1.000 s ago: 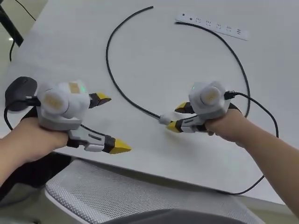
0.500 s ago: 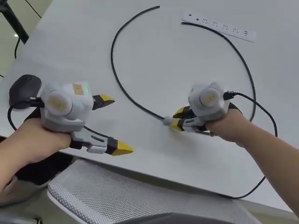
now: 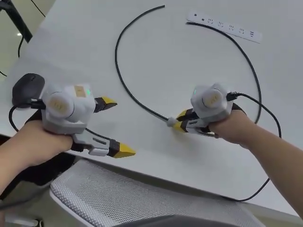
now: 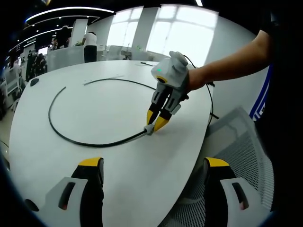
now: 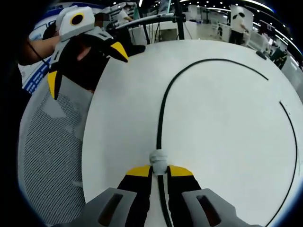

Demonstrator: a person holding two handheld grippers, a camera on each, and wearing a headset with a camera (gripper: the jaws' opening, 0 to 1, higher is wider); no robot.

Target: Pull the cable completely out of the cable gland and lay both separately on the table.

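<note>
Left gripper [image 3: 117,126]: held off the near table edge, above the mesh chair [image 3: 123,196]; jaws wide apart, nothing between them. In its own view the two yellow tips stand far to either side.
Right gripper [image 3: 176,121]: low on the white table [image 3: 71,42], tips pointing left at the cable's end. Jaws drawn close, clamped on the rear of the cable gland [image 5: 158,161]; the cable runs back through the narrow gap between them.
Cable gland: small, white, on the table surface at the right gripper's tips, still threaded on the cable.
Cable [image 3: 120,78]: black, lying flat in a wide arc from its free end at the far side of the table round to the gland. The left gripper view shows the same arc [image 4: 80,141] ending at the gland [image 4: 149,129].
Power strip [image 3: 225,27]: white, at the far right of the table; its own black cord [image 3: 253,75] curves down the right side, apart from the cable.
Black rounded object [image 3: 26,87]: on the table's left edge, kind cannot be told.
</note>
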